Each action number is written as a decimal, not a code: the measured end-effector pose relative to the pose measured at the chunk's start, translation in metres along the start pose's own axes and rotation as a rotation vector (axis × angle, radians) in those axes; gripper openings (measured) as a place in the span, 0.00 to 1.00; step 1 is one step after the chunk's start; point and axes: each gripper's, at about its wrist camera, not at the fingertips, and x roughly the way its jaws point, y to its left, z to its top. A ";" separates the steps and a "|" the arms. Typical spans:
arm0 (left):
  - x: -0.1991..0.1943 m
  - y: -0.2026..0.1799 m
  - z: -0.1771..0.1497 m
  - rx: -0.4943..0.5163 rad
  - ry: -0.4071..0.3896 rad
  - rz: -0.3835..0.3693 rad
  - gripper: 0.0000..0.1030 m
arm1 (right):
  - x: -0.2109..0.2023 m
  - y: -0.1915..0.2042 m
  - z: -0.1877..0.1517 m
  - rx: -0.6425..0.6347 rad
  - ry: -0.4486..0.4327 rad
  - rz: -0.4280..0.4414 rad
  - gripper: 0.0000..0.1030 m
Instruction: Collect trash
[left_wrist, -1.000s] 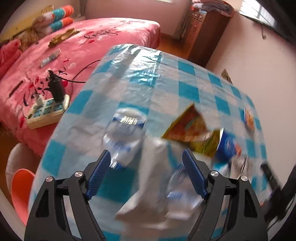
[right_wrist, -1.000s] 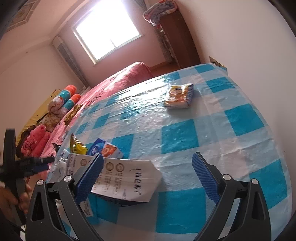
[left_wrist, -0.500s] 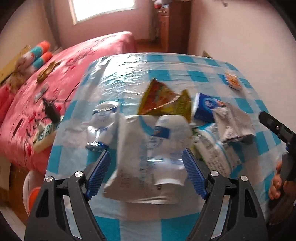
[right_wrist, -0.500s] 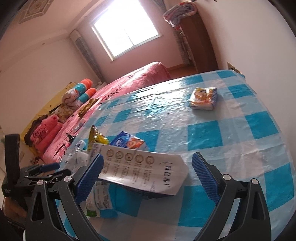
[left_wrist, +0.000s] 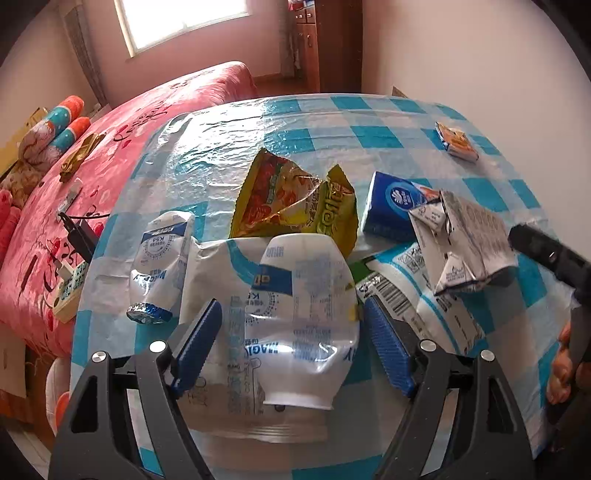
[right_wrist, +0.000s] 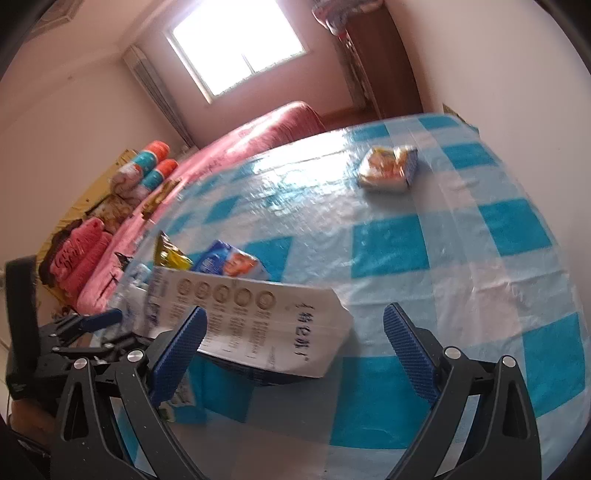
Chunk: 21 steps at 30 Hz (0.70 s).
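A pile of trash lies on the blue-checked table (left_wrist: 332, 122). My left gripper (left_wrist: 293, 347) is open and points down over a flattened white-and-blue milk pouch (left_wrist: 303, 314), which lies between its fingers; the pads do not press it. Around it are a smaller milk pouch (left_wrist: 159, 258), a yellow-red snack wrapper (left_wrist: 291, 199), a blue tissue pack (left_wrist: 395, 206) and a crumpled white carton (left_wrist: 465, 240). My right gripper (right_wrist: 295, 354) is open, with the white carton (right_wrist: 258, 317) lying just ahead of its left finger. A small orange packet (right_wrist: 388, 166) sits far off.
A pink bed (left_wrist: 129, 140) runs along the table's left side, with a power strip (left_wrist: 70, 288) and cable at its edge. A wooden cabinet (left_wrist: 325, 44) stands at the back. The wall runs close along the right. A hand (left_wrist: 561, 373) holds the right gripper.
The left gripper has rolled and moved in over the pile, so the flattened pouch now lies between its fingers. The right gripper has hardly moved; the white carton sits slightly closer to it.
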 end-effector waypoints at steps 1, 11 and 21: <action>0.000 0.000 0.000 -0.005 0.000 -0.001 0.76 | 0.002 0.000 0.000 0.000 0.012 0.011 0.92; 0.001 -0.001 -0.003 -0.029 -0.016 -0.011 0.60 | 0.008 0.020 -0.008 -0.069 0.096 0.156 0.92; -0.004 0.002 -0.009 -0.061 -0.035 -0.025 0.60 | -0.002 0.060 -0.025 -0.264 0.159 0.312 0.92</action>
